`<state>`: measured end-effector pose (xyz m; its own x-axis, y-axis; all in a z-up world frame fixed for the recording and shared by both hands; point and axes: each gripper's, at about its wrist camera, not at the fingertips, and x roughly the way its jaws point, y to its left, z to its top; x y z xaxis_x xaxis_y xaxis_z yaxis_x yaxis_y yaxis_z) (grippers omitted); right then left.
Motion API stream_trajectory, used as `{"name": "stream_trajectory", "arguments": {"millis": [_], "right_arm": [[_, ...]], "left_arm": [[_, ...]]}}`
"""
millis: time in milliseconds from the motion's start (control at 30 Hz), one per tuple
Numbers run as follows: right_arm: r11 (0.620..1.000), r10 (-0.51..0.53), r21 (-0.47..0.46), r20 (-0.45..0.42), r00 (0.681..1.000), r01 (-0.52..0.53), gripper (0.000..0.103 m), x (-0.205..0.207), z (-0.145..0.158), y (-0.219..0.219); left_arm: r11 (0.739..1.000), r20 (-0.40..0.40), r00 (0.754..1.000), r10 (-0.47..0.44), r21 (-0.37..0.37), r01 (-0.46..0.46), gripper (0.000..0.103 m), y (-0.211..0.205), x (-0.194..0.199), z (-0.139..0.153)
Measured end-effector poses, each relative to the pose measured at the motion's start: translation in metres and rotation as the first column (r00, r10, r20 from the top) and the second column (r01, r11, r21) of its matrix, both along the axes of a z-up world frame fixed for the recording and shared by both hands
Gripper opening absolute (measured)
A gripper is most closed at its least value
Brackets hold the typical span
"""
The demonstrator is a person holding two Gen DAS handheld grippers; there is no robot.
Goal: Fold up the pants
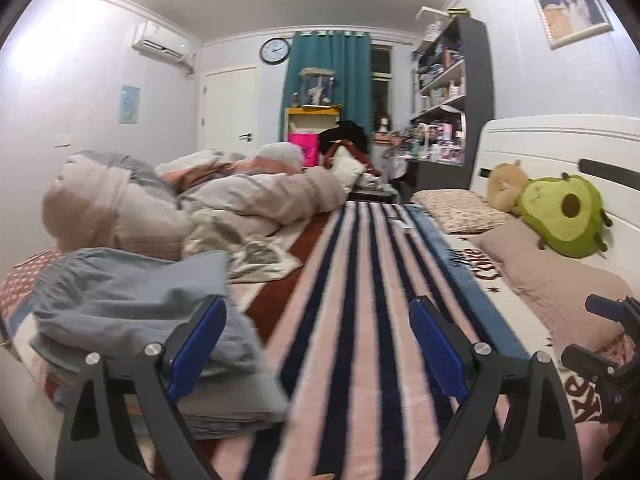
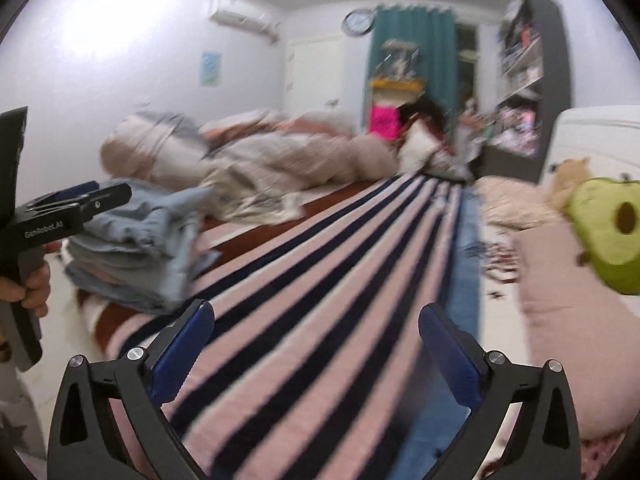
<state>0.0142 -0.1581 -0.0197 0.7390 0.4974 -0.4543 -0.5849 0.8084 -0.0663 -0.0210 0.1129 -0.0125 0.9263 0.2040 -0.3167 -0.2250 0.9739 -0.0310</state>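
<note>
Folded light blue-grey pants (image 1: 132, 304) lie in a stack on the left side of the bed, also in the right wrist view (image 2: 136, 248). My left gripper (image 1: 320, 332) is open and empty, its left finger just in front of the stack; it also shows from the side in the right wrist view (image 2: 76, 204). My right gripper (image 2: 316, 344) is open and empty above the striped blanket (image 2: 320, 300), to the right of the stack; its body shows at the right edge of the left wrist view (image 1: 608, 348).
A crumpled beige duvet (image 1: 208, 204) lies behind the stack. Pillows (image 1: 552, 280), an avocado plush (image 1: 564, 216) and a white headboard (image 1: 560, 140) are on the right. A shelf (image 1: 452, 92) and curtain (image 1: 332, 80) stand at the far end.
</note>
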Motion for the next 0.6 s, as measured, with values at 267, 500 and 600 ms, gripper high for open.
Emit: {"name": "stream_trajectory", "arguments": {"millis": [267, 500, 600], "right_arm": [[0.994, -0.099, 0.04, 0.059, 0.993, 0.097, 0.102, -0.006, -0.004, -0.037], [0.988, -0.13, 0.084, 0.028, 0.991, 0.127, 0.102, -0.002, -0.007, -0.049], [0.988, -0.141, 0.072, 0.038, 0.989, 0.138, 0.102, -0.004, -0.008, -0.048]], "left_arm": [[0.998, -0.013, 0.997, -0.071, -0.004, 0.07, 0.091, -0.042, 0.018, -0.009], [0.997, -0.034, 0.996, -0.077, 0.002, 0.077, 0.091, -0.055, 0.021, -0.014], [0.997, -0.033, 0.997, -0.073, 0.005, 0.073, 0.091, -0.056, 0.02, -0.014]]}}
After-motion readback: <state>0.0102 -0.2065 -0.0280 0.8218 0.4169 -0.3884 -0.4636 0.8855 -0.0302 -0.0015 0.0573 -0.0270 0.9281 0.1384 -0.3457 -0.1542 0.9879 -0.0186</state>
